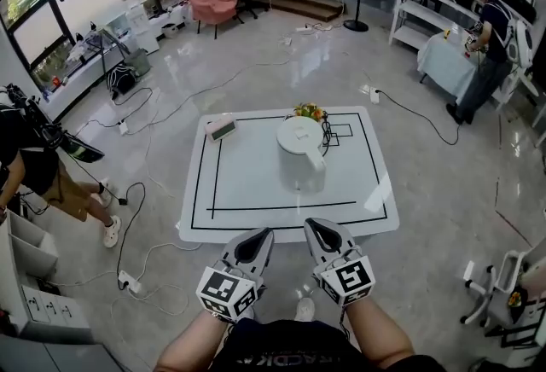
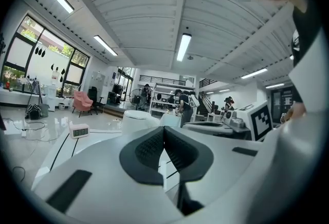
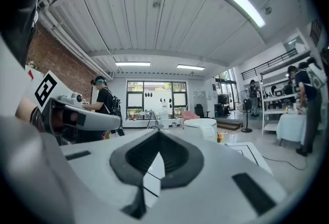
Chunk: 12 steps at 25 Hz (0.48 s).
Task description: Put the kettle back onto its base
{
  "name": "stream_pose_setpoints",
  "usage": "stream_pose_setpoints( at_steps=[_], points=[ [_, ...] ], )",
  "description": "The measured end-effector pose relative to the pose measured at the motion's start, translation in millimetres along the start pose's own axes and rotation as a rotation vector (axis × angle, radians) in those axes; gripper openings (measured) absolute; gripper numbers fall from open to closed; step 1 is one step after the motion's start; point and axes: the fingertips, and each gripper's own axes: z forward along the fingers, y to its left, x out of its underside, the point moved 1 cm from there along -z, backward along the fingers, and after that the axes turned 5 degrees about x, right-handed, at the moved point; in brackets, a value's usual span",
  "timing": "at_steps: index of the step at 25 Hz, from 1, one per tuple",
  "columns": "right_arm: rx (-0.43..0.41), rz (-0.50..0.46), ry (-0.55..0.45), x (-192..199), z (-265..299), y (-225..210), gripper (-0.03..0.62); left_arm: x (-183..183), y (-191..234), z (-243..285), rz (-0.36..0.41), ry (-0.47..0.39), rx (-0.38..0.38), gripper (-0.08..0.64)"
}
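A white kettle [image 1: 300, 153] stands near the middle of the low white table [image 1: 256, 191], its handle turned toward me. It also shows as a white kettle [image 2: 138, 117] ahead in the left gripper view and a kettle [image 3: 201, 126] ahead in the right gripper view. A dark ring-like shape [image 1: 328, 133] lies just right of it; I cannot tell whether that is the base. My left gripper [image 1: 260, 235] [image 2: 164, 130] and right gripper [image 1: 317, 227] [image 3: 158, 133] hover side by side over the table's near edge. Both are shut on nothing, well short of the kettle.
A small digital clock [image 1: 222, 128] sits at the table's back left and a bunch of flowers [image 1: 309, 112] behind the kettle. Cables and a power strip [image 1: 128, 281] lie on the floor at left. A person [image 1: 34, 165] stands at far left, another [image 1: 486, 46] at the back right.
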Motion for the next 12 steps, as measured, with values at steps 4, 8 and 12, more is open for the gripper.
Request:
stream_pose_setpoints(
  at_steps=[4, 8, 12],
  points=[
    [0.052, 0.024, 0.0, -2, 13, 22, 0.0, -1, 20, -18, -0.001, 0.014, 0.051, 0.005],
    [0.092, 0.03, 0.007, 6, 32, 52, 0.0, 3, 50, -37, -0.001, 0.026, 0.085, 0.005],
    [0.145, 0.022, 0.02, 11, 37, 76, 0.0, 6, 69, -52, -0.009, 0.03, 0.13, 0.005]
  ],
)
